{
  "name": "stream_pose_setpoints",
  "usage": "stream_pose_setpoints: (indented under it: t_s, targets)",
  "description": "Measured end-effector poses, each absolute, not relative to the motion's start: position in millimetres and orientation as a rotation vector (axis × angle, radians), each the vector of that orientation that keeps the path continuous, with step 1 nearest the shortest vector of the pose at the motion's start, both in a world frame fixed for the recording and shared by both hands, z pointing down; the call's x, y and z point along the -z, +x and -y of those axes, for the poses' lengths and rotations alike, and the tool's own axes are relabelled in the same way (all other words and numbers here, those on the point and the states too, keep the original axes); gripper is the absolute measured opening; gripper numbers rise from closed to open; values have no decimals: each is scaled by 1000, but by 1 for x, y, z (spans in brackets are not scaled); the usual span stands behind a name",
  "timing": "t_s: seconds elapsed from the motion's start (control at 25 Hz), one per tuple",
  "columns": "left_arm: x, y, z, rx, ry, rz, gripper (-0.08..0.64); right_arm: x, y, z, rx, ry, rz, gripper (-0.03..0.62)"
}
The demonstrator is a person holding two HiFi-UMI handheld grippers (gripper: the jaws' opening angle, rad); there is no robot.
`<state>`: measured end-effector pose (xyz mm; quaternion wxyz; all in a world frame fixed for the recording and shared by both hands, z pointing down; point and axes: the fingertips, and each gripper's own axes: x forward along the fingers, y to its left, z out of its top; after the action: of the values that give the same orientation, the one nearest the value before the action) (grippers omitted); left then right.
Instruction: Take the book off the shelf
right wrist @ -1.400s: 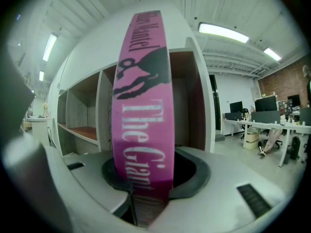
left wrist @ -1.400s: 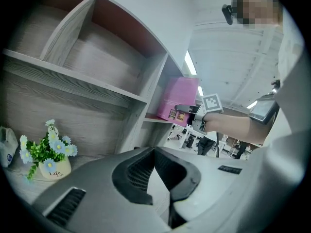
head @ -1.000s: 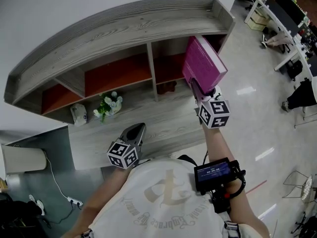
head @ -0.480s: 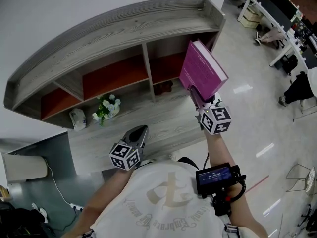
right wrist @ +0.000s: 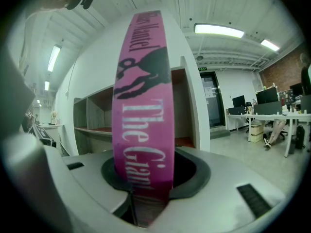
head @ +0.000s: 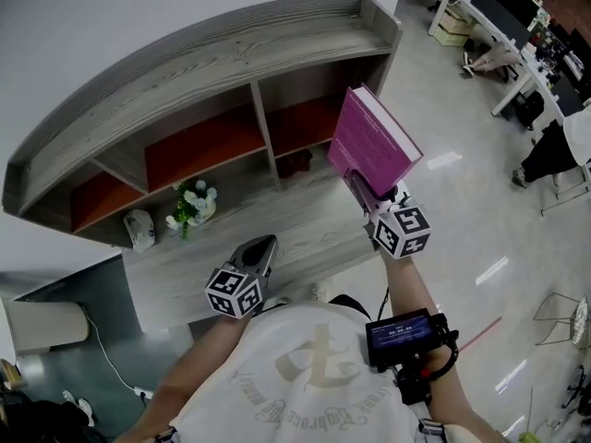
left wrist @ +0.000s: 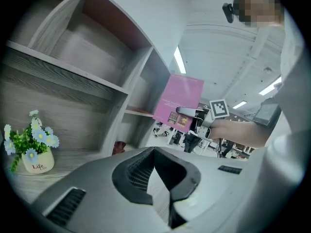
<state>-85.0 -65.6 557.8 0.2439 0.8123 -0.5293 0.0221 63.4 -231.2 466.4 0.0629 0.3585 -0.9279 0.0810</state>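
Observation:
The book (head: 371, 142) is pink, with a thick spine (right wrist: 143, 106) carrying white and black lettering. My right gripper (head: 366, 188) is shut on its lower end and holds it upright in the air, in front of the right-hand compartment of the grey wooden shelf (head: 212, 53) and clear of it. In the right gripper view the spine fills the gap between the jaws of the right gripper (right wrist: 145, 198). My left gripper (head: 259, 244) hangs low over the shelf's bottom board, shut with nothing in it. The left gripper view shows the left gripper (left wrist: 154, 152) and the book (left wrist: 180, 98) to its right.
A small pot of flowers (head: 189, 205) and a white object (head: 138, 229) stand on the bottom board. A dark brown item (head: 295, 162) lies in the right compartment. Desks (head: 499, 26) and a seated person (head: 554, 150) are across the shiny floor on the right.
The right gripper has drawn the book farther out from the shelf, toward me and a little lower. The left gripper has stayed where it was.

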Motion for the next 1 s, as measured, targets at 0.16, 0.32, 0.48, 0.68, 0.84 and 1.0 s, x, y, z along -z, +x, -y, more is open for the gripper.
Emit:
stream_pose_setpoints:
  t_s: [0.16,0.32,0.48,0.68,0.84,1.0]
  targets:
    - [-559,-84,67,-62,2220,1440,2,-473,68,227,-281,1082,2808,149]
    - [-560,-84,67,-67,2221,1437,2,-481,70,220,-300,1061,2814,149]
    - [-560,-85,70,-70,2219,1438,2,-490,68,215,-317,1033,2826,149]
    - [-562,-87,72,-77,2215,1439,2,-502,67,207,-335,993,2835,147]
    - [-562,-90,73,-78,2210,1445,2,-513,67,200,-357,964,2834,148]
    - [-563,-90,75,-81,2208,1445,2,-523,69,192,-372,936,2830,148]
